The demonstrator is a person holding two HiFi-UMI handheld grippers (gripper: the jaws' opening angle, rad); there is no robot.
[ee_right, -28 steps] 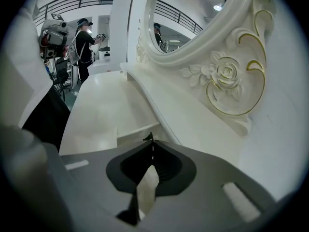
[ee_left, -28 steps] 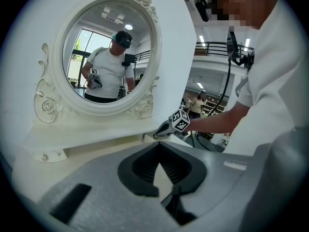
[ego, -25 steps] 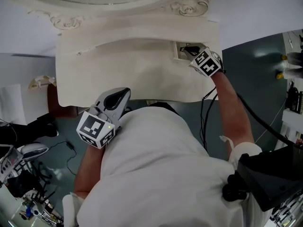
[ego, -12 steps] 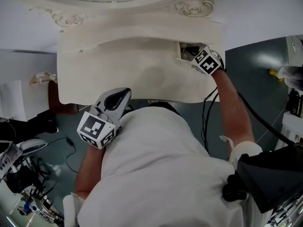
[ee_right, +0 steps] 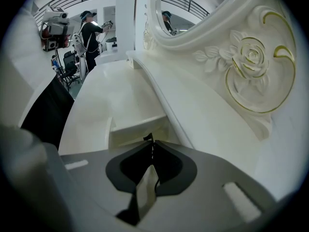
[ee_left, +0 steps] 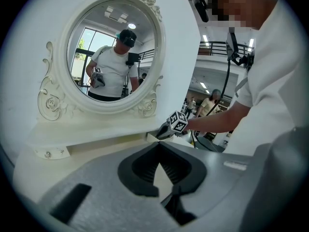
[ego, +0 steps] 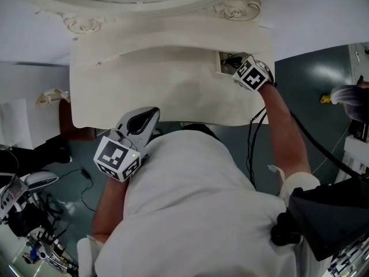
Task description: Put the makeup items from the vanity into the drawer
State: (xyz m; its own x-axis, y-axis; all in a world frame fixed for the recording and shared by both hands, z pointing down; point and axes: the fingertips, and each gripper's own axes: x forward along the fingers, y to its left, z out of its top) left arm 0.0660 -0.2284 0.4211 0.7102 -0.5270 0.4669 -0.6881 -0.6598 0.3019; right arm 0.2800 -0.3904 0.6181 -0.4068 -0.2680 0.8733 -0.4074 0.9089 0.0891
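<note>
White table (ego: 173, 97): its small drawer (ee_right: 135, 124) juts frontward, open; right tongs (ee_right: 149, 140) clenched above it, left tongs (ee_left: 158, 147) clenched, empty.

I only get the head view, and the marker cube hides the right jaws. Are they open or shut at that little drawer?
Observer: Shut. In the right gripper view the right gripper has its jaws together, tips right at the open drawer.
Operator: Holding anything?
Observer: A small dark bit shows at the tips; too small to name.
Operator: And the left gripper?
Observer: Its jaws are together too, nothing between them, facing the oval mirror.
</note>
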